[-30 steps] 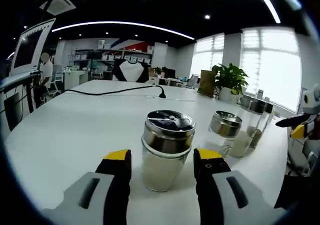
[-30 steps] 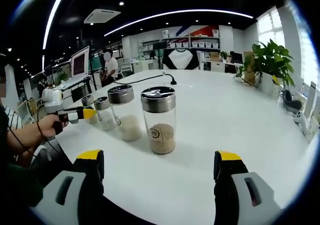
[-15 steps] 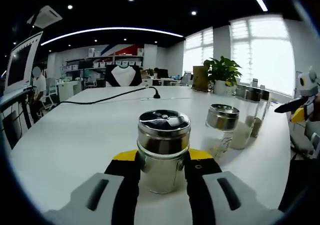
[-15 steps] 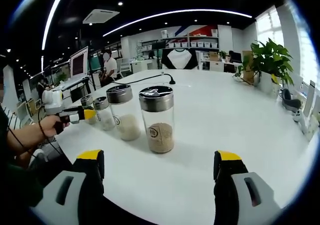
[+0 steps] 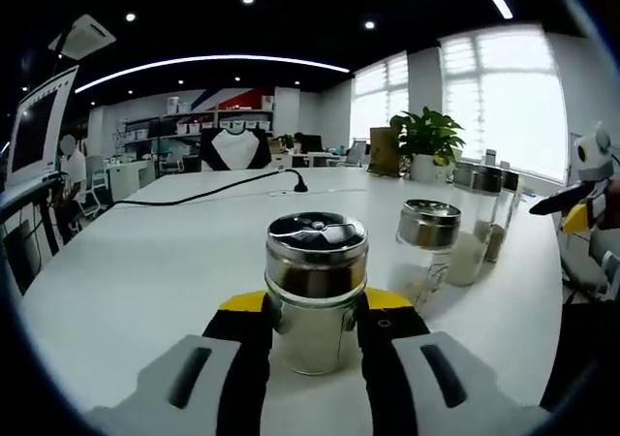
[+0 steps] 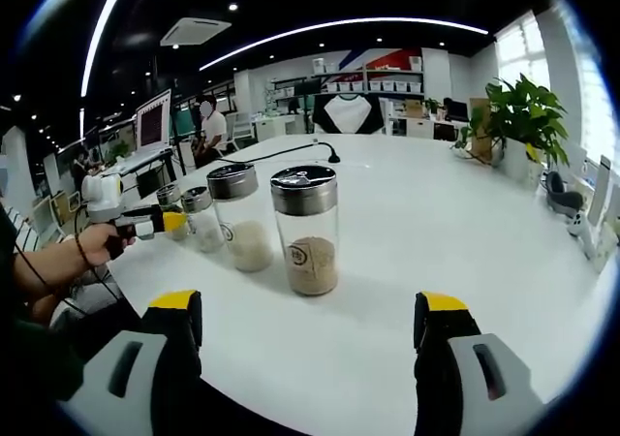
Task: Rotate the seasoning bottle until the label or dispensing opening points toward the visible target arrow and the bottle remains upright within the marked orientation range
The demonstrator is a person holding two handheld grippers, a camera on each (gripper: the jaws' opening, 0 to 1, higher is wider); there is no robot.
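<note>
Standing upright on white desk (image 5: pixel 145 262): seasoning bottle (image 5: pixel 315 291), steel shaker lid, pinched at its glass body by left claw (image 5: pixel 313 322). Three further bottles in a row beside it, nearest (image 5: pixel 429 252). Right claw (image 6: pixel 308 331) spread wide, holding nothing, short of brown-filled end bottle (image 6: pixel 306 229).

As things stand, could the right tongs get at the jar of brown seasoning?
Probably yes: the right tongs are open, the jar of brown seasoning stands straight ahead, with bare table between.
</note>
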